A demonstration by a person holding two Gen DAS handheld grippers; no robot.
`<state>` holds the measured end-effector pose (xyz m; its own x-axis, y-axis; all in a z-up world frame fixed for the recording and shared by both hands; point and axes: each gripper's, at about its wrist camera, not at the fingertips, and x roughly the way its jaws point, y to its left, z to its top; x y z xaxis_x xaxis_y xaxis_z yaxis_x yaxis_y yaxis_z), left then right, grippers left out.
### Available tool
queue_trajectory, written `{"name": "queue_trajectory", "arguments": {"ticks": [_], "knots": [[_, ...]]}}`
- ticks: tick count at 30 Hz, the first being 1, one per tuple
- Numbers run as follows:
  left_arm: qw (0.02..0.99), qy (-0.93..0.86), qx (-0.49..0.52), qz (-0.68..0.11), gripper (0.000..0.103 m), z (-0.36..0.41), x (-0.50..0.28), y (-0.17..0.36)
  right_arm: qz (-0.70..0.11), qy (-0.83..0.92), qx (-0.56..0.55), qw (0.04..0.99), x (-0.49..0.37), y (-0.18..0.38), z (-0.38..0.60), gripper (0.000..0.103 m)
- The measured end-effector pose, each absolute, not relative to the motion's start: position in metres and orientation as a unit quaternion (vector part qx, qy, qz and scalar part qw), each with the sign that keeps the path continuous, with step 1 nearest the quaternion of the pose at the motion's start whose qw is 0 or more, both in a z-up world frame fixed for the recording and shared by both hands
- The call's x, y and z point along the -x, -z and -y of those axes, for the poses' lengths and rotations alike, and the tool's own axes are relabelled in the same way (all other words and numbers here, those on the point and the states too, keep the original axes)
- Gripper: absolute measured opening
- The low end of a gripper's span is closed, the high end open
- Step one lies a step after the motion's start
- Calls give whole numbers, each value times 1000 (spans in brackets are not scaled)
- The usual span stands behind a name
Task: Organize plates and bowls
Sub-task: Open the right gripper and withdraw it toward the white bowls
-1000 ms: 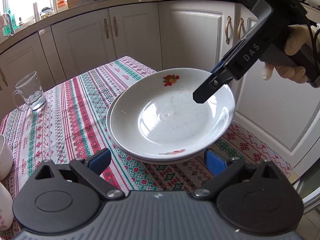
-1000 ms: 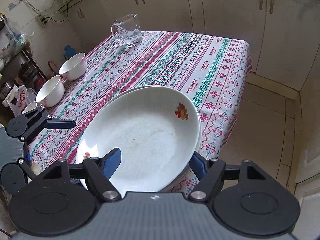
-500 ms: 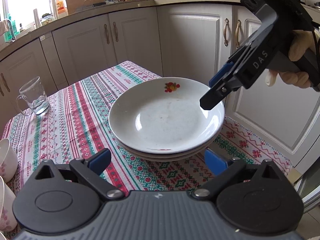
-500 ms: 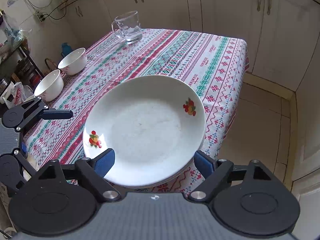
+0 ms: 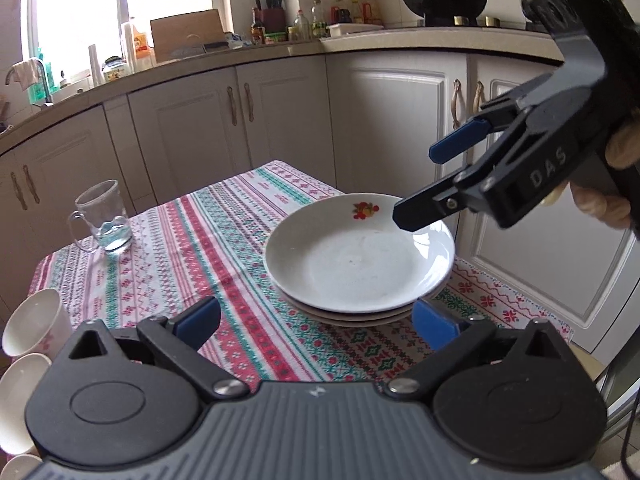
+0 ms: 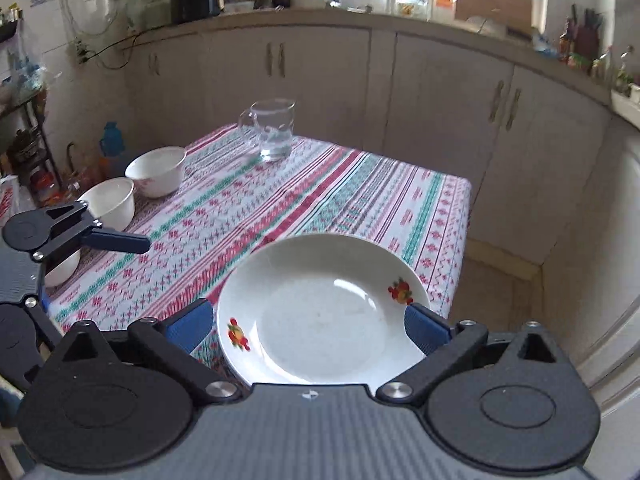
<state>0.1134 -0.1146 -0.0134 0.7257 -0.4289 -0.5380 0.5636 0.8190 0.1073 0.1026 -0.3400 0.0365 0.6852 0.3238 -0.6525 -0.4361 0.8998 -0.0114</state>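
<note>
Stack of white ceramic plates with fruit print (image 5: 359, 264) sits on bench (image 5: 224, 248) corner; left hand-held gripper (image 5: 316, 322) and right hand-held gripper (image 6: 308, 322) both opening wide, nothing gripped.

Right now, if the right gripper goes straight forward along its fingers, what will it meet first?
Probably the top plate of the stack: it lies directly ahead between the fingers of the right gripper, whose jaws are opening and touch nothing. Depth is uncertain.
</note>
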Motion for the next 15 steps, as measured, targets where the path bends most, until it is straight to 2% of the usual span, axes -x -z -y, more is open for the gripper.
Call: {"name": "queue_trajectory", "arguments": {"ticks": [5, 15], "knots": [[929, 251, -130, -240, 102, 86, -99, 7, -300, -162, 83, 937, -83, -31, 310, 103], [945, 194, -104, -242, 102, 5, -65, 3, -291, -149, 50, 944, -55, -16, 251, 103]]}}
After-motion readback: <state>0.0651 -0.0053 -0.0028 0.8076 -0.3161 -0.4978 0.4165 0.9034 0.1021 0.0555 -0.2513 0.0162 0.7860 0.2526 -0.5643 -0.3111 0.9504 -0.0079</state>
